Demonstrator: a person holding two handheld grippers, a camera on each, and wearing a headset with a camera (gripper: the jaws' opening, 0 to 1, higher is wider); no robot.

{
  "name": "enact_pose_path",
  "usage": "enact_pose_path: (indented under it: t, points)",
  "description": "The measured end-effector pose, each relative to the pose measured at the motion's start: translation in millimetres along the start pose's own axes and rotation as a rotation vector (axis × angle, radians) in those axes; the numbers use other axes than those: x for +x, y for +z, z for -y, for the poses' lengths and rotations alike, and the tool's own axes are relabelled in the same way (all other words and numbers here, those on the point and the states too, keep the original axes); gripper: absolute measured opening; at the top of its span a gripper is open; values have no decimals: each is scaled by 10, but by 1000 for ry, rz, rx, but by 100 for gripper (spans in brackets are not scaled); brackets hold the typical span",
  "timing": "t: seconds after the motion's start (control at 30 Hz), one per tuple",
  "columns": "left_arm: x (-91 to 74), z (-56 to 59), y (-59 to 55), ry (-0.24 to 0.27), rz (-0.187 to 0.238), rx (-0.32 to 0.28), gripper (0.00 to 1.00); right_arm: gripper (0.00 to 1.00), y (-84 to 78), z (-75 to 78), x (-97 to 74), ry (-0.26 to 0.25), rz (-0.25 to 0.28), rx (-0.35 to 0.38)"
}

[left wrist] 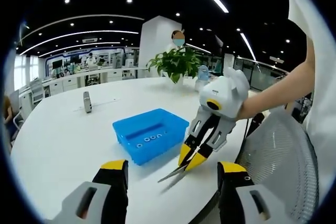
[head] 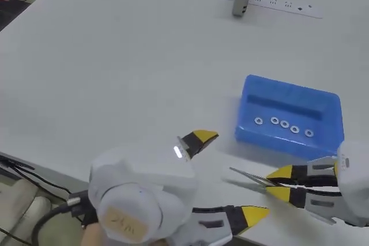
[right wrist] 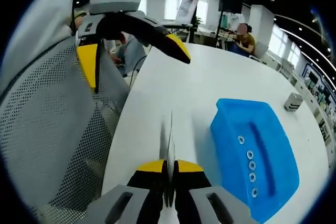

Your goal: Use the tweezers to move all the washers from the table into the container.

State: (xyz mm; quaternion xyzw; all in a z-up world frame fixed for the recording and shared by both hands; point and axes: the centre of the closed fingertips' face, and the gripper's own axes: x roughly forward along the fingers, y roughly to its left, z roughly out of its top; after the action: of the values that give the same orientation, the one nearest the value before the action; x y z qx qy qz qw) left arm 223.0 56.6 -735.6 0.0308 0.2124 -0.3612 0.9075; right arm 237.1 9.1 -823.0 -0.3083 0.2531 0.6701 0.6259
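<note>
Lying in a row on the floor of the blue container, five washers sit side by side; the container stands on the white table, right of centre. At left, the left gripper hangs at the table's near edge, its jaws spread wide with nothing between them. Just right of it, the tweezers point leftward, low over the tabletop in front of the container's near wall and apart from it. At far right, the right gripper has its jaws clamped narrow on the tweezers' rear end. Bare tabletop stretches left of and behind the container, as far as a power strip toward the back.
</note>
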Motion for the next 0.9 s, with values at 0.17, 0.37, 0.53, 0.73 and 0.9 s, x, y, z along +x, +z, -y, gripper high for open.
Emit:
enact_pose_path:
  t: [0.17, 0.37, 0.53, 0.73, 0.9]
  points:
    - [-37, -41, 131, 19, 80, -56, 76, 3, 13, -27, 8, -1, 36, 18]
    - [-40, -79, 135, 61, 67, -32, 77, 3, 17, -50, 32, 1, 63, 7]
    - [-99, -98, 299, 92, 149, -49, 80, 4, -6, -25, -8, -15, 71, -20]
    - [-121, -114, 247, 157, 119, -67, 80, 10, -65, -71, -68, 0, 84, 75]
    - [-249, -259, 370, 285, 192, -145, 81, 24, -38, 33, -387, -100, 134, 170]
